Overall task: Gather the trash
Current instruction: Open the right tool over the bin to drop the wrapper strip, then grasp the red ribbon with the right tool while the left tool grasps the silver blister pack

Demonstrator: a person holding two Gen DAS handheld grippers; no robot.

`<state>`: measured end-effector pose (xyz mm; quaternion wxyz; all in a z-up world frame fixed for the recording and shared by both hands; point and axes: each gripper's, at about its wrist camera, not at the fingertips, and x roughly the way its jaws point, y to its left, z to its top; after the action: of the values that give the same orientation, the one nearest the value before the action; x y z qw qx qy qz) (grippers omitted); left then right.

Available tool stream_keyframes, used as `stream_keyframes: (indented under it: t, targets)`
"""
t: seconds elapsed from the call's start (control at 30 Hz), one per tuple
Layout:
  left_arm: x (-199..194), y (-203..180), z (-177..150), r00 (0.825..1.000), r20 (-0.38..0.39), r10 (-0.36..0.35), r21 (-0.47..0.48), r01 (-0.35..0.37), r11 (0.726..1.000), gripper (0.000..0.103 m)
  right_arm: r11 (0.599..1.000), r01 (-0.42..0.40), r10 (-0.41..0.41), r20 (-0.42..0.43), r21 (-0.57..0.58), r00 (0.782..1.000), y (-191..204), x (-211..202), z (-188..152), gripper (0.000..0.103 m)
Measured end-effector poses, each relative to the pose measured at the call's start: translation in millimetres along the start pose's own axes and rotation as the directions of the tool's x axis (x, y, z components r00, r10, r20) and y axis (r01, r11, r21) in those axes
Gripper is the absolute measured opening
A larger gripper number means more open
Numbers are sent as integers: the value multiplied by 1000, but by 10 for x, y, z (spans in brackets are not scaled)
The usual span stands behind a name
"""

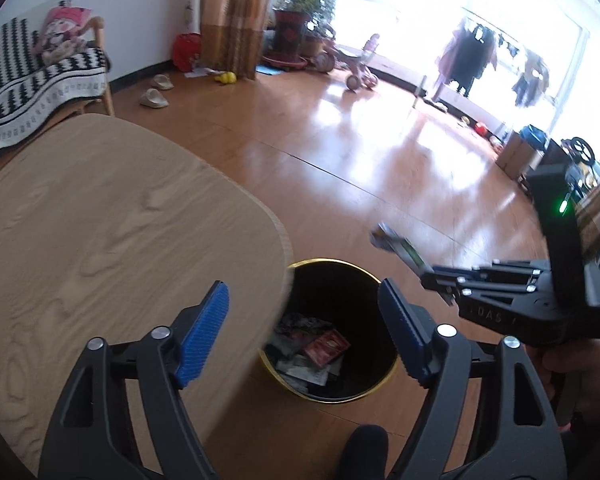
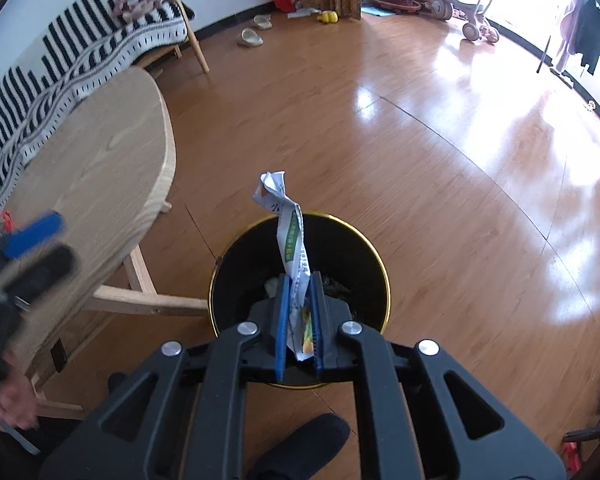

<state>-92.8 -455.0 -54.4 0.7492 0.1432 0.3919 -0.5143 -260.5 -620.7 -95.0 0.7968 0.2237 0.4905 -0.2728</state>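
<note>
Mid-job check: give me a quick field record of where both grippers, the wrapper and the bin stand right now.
left gripper: open, holding nothing, at the table edge above the bin
right gripper: shut on the crumpled wrapper
wrapper position: sticks out past the fingers, over the bin's opening in the right wrist view
trash bin: black, gold rim, on the floor beside the wooden table
bin contents: several pieces of trash already inside, one a red packet
step left: release not yet done

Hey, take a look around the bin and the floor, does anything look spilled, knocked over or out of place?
Nothing looks spilled. The black bin stands upright beside the wooden table with trash inside. The right gripper holds a crumpled wrapper over it. A pair of slippers and a yellow toy lie loose on the floor.
</note>
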Motion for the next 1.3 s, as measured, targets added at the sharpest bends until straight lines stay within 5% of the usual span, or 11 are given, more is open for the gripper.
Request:
stream_keyframes:
  t: [0.1, 0.13, 0.23, 0.43, 0.6, 0.83, 0.9, 1.13, 1.3]
  targets:
    - [-191, 248, 20, 999, 19, 42, -26, -42, 999, 82, 999, 35, -36, -17, -24, 999, 95, 57, 20, 11]
    - [-237, 323, 26, 998, 21, 53, -32, -53, 998, 82, 999, 39, -40, -20, -26, 999, 111, 70, 25, 19]
    - [-445, 606, -10, 994, 31, 107, -58, -105, 993, 83, 996, 71, -71, -7, -46, 997, 229, 83, 63, 69]
    - [-808, 1162, -98, 976, 50, 214, -119, -207, 971, 87, 995, 75, -75, 13, -70, 997, 538, 83, 123, 69]
    - [-1218, 1756, -308, 943, 45, 331, -223, -313, 923, 89, 997, -2, 9, 90, -72, 996, 1161, -75, 320, 69]
    - [-1855, 2777, -765, 862, -2, 508, -397, -466, 790, 90, 961, -174, 201, 109, -216, 973, 2637, -91, 466, 77]
    - [-2066, 3120, -966, 827, -31, 562, -457, -511, 728, 91, 942, -210, 241, 91, -263, 966, 3073, -32, 448, 77]
    - [-2507, 3987, -1443, 764, -137, 630, -626, -560, 543, 91, 878, -334, 359, 10, -342, 933, 4474, 272, 471, 77]
    - [-2637, 4195, -1697, 737, -183, 651, -646, -589, 486, 91, 855, -339, 365, -9, -392, 931, 5145, 516, 552, 73]
